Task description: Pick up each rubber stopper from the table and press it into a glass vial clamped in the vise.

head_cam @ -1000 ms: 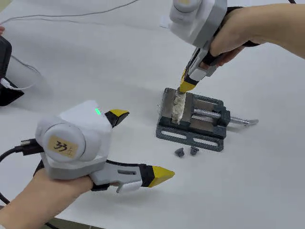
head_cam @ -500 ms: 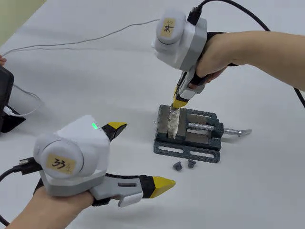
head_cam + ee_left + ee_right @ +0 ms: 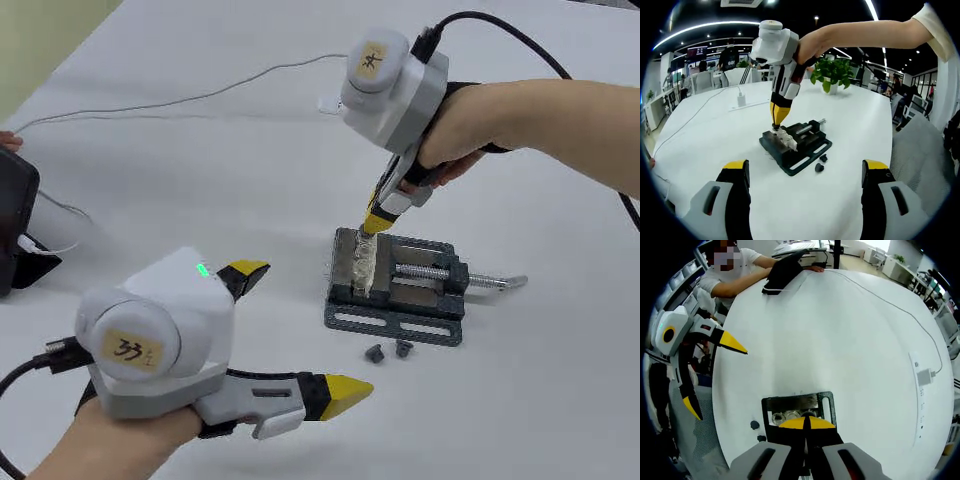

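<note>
Barely a shift since a moment ago: right gripper (image 3: 378, 224) still points tip-down at the row of glass vials (image 3: 362, 262) clamped in the vise (image 3: 400, 320), jaws pressed together. Two stoppers (image 3: 375, 352) lie on the table (image 3: 200, 180) just before the vise. Left gripper (image 3: 302, 330) hovers well apart, jaws spread.
</note>
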{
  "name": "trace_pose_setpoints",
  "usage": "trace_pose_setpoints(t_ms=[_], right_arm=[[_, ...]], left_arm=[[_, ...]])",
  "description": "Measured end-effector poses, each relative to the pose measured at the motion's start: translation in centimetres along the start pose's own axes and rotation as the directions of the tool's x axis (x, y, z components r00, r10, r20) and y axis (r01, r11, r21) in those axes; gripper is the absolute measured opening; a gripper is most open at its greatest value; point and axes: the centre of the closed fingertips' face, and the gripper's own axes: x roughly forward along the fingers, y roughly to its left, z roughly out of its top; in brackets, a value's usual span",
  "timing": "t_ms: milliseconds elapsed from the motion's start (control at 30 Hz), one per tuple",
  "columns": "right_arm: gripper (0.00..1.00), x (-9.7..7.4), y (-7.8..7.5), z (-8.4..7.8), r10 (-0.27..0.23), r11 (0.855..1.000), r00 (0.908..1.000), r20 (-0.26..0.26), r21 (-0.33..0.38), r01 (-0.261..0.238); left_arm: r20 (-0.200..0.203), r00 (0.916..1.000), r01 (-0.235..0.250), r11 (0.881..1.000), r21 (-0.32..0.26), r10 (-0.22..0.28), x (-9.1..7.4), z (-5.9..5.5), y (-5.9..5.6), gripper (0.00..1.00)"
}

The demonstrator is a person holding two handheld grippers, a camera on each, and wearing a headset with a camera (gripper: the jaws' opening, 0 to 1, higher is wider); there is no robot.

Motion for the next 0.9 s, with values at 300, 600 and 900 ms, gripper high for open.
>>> trace_pose_setpoints(t_ms=[300, 600, 900], right_arm=[[0.0, 0.0, 0.0, 0.1, -0.016, 0.999, 0.9995, 0.029, -0.047, 0.017], [0.03, -0.4, 1.4, 0.1, 0.015, 0.999, 0.9983, 0.056, -0.034, -0.014], [0.3, -1.1, 1.5, 0.0, 0.0, 1.0, 0.9881, 0.154, -0.027, 0.004]], left_arm=[[0.0, 1.0, 0.001, 1.0, 0.004, -0.001, 0.0, 0.2, 0.0, 0.92], [-0.004, 1.0, 0.001, 1.0, 0.006, -0.001, -0.1, 0.0, -0.1, 0.92], [-0.006, 1.0, 0.0, 1.0, 0.009, 0.0, -0.4, -0.1, 0.0, 0.92]])
